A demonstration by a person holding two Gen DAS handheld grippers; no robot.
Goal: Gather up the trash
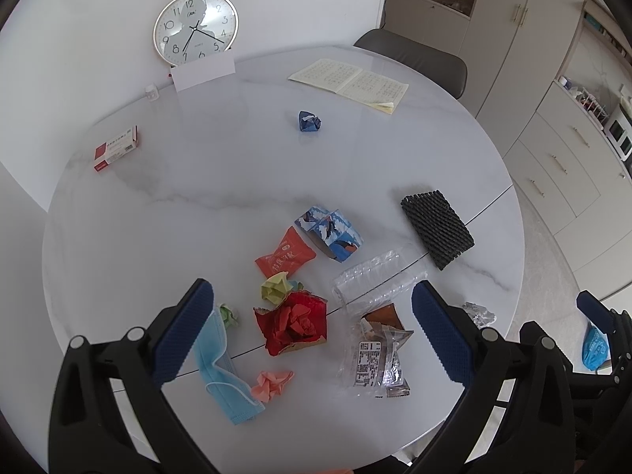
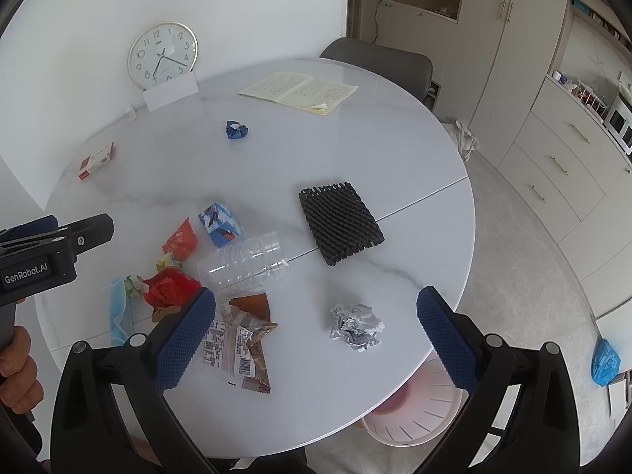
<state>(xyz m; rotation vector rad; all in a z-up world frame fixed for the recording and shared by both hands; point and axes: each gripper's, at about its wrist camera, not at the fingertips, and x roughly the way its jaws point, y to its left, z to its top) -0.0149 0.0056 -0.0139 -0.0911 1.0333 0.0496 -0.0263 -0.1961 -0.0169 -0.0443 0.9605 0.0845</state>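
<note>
Both the left gripper (image 1: 312,331) and the right gripper (image 2: 316,339) hover released, grasping nothing. The foil ball (image 2: 357,326) lies between your right fingers (image 2: 185,339) on the worktop (image 2: 355,150); lower straight, then clench gently.

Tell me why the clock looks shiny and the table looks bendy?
Left wrist view: the clock glass mirrors bright window light and a dark silhouette, hiding some numerals. Right wrist view: its glare is only a small spot. Both views: the fisheye lens bows the table rim and darkens the corners; the open tongs look oversized.
</note>
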